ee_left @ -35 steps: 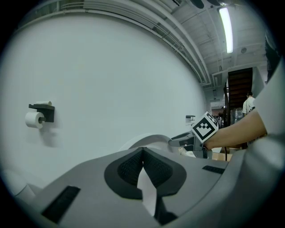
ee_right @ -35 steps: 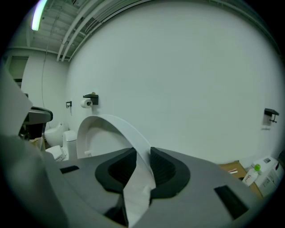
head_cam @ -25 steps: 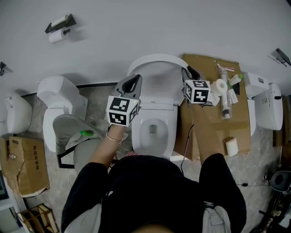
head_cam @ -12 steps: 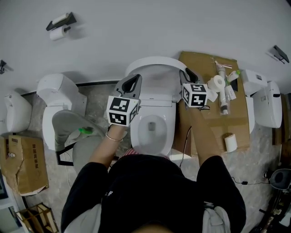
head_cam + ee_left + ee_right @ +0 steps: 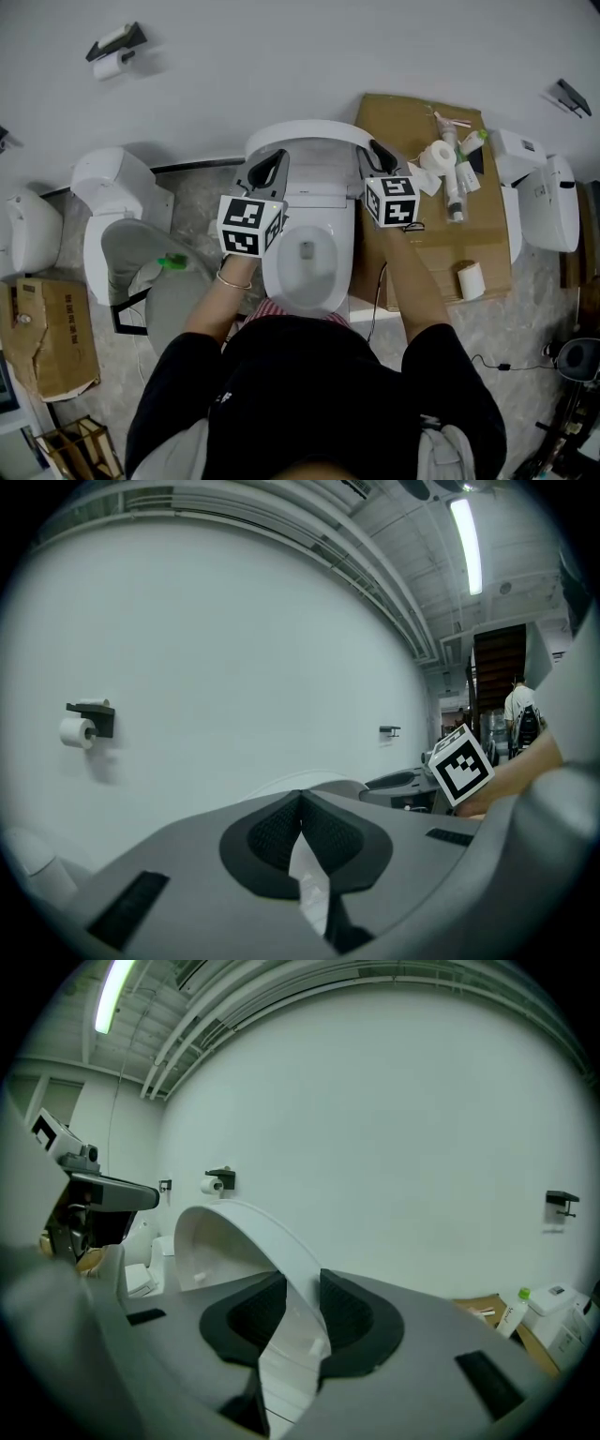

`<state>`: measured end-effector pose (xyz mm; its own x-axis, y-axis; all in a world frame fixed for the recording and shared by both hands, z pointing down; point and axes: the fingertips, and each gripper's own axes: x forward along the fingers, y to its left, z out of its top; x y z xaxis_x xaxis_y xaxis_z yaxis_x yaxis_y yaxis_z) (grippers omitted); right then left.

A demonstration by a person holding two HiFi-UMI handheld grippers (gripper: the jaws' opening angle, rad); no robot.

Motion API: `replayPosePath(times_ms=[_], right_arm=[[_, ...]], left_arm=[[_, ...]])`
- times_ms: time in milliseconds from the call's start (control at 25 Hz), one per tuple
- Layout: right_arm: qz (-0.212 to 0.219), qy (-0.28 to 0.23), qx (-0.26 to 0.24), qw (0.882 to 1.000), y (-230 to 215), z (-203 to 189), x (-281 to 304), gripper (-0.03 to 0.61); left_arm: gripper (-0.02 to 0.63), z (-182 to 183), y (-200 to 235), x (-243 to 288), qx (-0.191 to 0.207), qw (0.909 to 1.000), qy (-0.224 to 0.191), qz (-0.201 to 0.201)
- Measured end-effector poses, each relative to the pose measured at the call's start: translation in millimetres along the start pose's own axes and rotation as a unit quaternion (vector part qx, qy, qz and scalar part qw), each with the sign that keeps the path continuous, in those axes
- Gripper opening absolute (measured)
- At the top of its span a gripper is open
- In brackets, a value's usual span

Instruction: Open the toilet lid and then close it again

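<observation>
A white toilet (image 5: pixel 281 272) stands in front of me in the head view, its bowl uncovered. Its lid (image 5: pixel 305 129) is raised, arching near the wall. My left gripper (image 5: pixel 270 161) is shut on the lid's left edge and my right gripper (image 5: pixel 373 150) on its right edge. In the left gripper view, the gripper (image 5: pixel 301 803) pinches a thin white sliver of the lid (image 5: pixel 307 878) between the pads. The right gripper view shows the gripper (image 5: pixel 302 1288) with the lid's curved rim (image 5: pixel 234 1232) clamped between the dark pads.
A flattened cardboard sheet (image 5: pixel 431 244) lies right of the toilet, carrying bottles and paper rolls (image 5: pixel 437 157). Another toilet (image 5: pixel 112 187) and a grey bin (image 5: pixel 141 262) stand on the left. A further white fixture (image 5: pixel 544 206) stands on the right. A paper holder (image 5: pixel 114 52) hangs on the wall.
Both grippers, still on the lid, have come slightly toward me, and the lid's top edge has moved away from the wall with them. The head view has shifted a little.
</observation>
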<state>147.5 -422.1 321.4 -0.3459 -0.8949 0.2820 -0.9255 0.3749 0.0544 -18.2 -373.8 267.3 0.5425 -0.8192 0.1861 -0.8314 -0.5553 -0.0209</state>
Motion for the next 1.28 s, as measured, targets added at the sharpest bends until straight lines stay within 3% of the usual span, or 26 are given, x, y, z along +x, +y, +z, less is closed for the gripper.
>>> replayPosePath(times_ms=[920, 1280], right_arm=[[0.063, -0.014, -0.038, 0.997, 30.0, -25.1, -54.1, 0.117], [0.062, -0.006, -0.046, 0.997, 41.0, -36.9, -70.0, 0.12]], left_arm=[[0.005, -21.1, -39.3, -28.2, -0.017, 0.9985, 0.009, 0.051], [0.005, 5.2, -52.0, -55.1, 0.017, 0.9956, -0.077, 0.051]])
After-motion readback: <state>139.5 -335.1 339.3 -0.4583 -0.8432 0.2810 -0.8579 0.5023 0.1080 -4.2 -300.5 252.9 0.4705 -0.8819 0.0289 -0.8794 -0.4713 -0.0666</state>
